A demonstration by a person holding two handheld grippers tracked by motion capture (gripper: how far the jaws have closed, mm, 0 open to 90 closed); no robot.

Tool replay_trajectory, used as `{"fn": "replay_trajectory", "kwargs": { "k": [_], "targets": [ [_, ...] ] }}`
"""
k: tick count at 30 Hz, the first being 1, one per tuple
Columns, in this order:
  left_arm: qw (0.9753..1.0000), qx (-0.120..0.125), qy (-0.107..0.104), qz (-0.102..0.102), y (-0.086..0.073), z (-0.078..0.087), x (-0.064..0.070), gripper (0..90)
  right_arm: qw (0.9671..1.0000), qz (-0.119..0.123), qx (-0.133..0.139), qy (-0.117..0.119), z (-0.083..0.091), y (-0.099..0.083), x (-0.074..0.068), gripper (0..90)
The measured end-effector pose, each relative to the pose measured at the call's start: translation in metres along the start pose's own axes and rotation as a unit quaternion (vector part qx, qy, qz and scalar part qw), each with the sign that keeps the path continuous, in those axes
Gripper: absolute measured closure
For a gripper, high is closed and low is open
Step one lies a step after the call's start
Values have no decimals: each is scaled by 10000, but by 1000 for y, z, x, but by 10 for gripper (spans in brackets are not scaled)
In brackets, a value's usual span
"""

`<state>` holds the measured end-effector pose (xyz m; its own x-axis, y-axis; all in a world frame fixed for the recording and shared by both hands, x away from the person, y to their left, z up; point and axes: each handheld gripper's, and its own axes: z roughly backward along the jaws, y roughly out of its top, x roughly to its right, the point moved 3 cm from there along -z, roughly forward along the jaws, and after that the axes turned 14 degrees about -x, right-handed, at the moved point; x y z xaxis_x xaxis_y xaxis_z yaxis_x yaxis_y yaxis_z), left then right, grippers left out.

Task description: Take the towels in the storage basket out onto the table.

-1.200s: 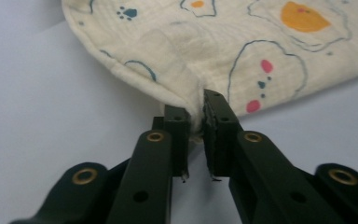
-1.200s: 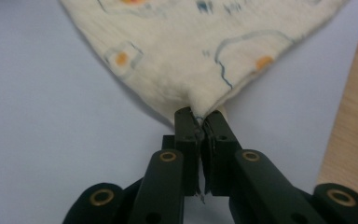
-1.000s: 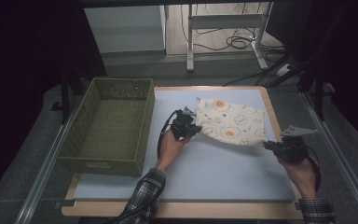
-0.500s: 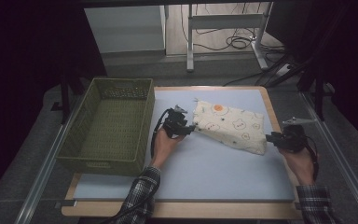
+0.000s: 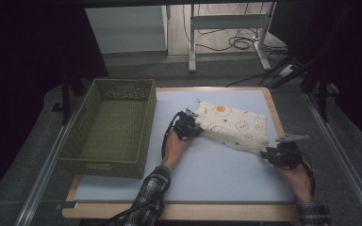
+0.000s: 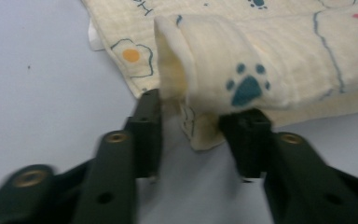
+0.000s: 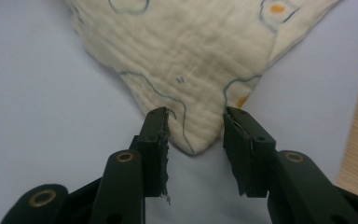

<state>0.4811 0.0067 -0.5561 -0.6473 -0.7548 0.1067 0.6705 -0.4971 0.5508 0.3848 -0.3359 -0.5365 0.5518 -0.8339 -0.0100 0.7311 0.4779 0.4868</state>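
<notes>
My left claw (image 6: pixel 193 128) is spread around a folded corner of the cloth (image 5: pixel 233 125); my right claw (image 7: pixel 196 133) is spread around its near tip. I judge folding half done: the cloth lies on the bench (image 5: pixel 207 165), the basket (image 5: pixel 108 125) empty.

Cream cloth (image 5: pixel 233 125) with blue paw prints, olive-green basket (image 5: pixel 109 127), pale-blue mat (image 5: pixel 207 169)

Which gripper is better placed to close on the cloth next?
Right, probably. The right gripper stands open with a flat cloth corner between its jaws; the left gripper faces a bunched fold.
</notes>
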Motion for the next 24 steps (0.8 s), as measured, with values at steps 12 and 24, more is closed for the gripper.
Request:
{"fn": "replay_trajectory", "kwargs": {
  "k": [12, 24],
  "targets": [
    [9994, -101, -308, -107, -22, 42, 19, 871, 9991, 331, 236, 90, 19, -5, -23, 863],
    [9978, -225, -615, -102, -87, 73, 45, 856, 9972, 616, 263, 325, 45, -38, -55, 862]
  ]
}}
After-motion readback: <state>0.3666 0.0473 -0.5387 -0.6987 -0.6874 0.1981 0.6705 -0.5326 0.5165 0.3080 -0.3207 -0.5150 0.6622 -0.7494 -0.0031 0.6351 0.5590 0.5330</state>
